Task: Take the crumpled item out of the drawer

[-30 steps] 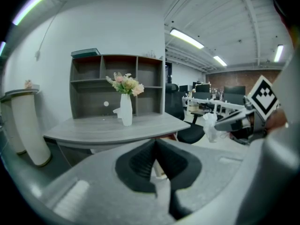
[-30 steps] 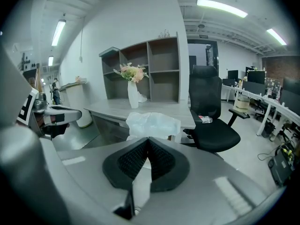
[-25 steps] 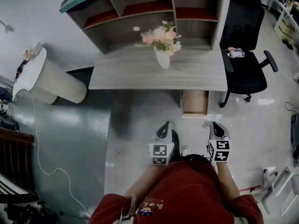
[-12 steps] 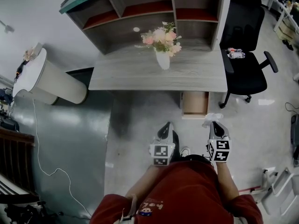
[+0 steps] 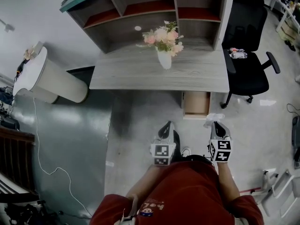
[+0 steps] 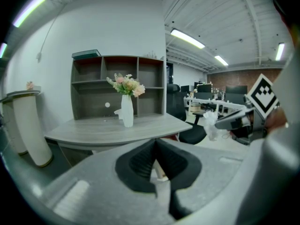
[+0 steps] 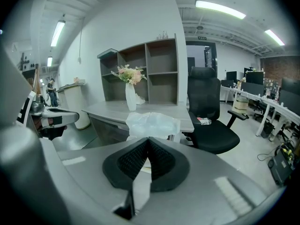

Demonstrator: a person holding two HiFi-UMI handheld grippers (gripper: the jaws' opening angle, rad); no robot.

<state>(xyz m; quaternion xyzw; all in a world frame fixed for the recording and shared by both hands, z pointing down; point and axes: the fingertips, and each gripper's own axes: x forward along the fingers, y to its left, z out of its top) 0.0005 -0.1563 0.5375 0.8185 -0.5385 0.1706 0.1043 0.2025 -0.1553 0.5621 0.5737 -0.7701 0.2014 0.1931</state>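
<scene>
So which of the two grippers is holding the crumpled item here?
The right gripper: its jaws are shut on the crumpled white item, which sticks out past the tips. The left gripper is shut too, with nothing between its jaws.

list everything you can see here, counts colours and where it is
desk: 1, grey wood, centre
shelf unit: 1, grey with red shelves, at the desk's back
vase: 1, white, on the desk
flowers: 1 bunch, pink and white, in the vase
drawer: 1, light wood, open under the desk's right end
office chair: 1, black, right of the desk
small packet: 1, colour unclear, on the chair seat
round stand: 1, white, left of the desk
cable: 1, white, on the floor at left
crumpled item: 1, white, held in the right tool
left tool: 1, grey, shut, empty
right tool: 1, grey, shut on the crumpled item
</scene>
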